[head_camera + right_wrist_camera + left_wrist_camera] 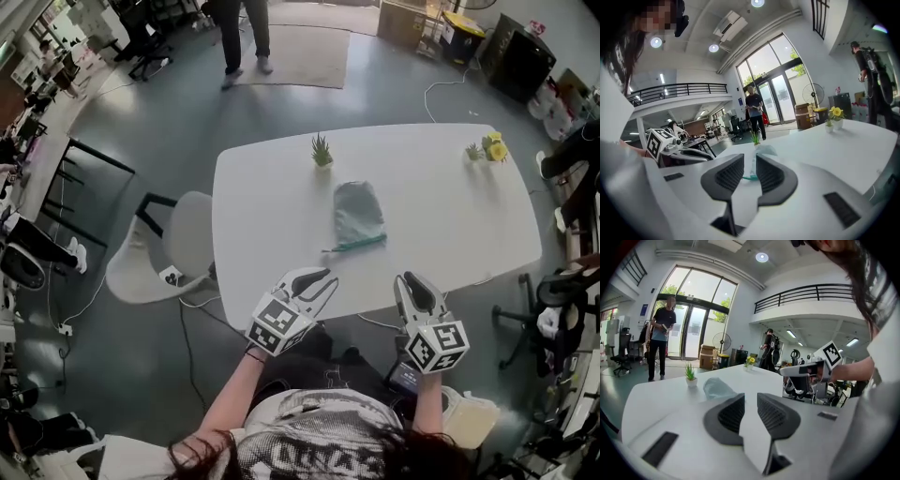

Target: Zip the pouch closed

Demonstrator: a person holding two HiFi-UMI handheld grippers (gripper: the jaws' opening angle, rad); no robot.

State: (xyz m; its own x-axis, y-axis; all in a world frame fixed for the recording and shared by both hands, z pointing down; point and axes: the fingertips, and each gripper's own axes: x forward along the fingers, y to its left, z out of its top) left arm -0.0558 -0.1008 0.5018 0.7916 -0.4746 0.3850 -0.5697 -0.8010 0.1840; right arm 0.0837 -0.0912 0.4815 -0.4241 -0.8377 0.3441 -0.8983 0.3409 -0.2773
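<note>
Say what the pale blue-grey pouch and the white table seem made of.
The pale blue-grey pouch: probably soft matte fabric; it lies limp and creased, with a teal zip edge. The white table: smooth hard top, perhaps laminate or painted board; even surface, no grain visible.

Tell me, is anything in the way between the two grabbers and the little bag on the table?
Nothing visible. Only bare table lies between the pouch and the left gripper and right gripper, both open. The small plant stands beyond the pouch.
</note>
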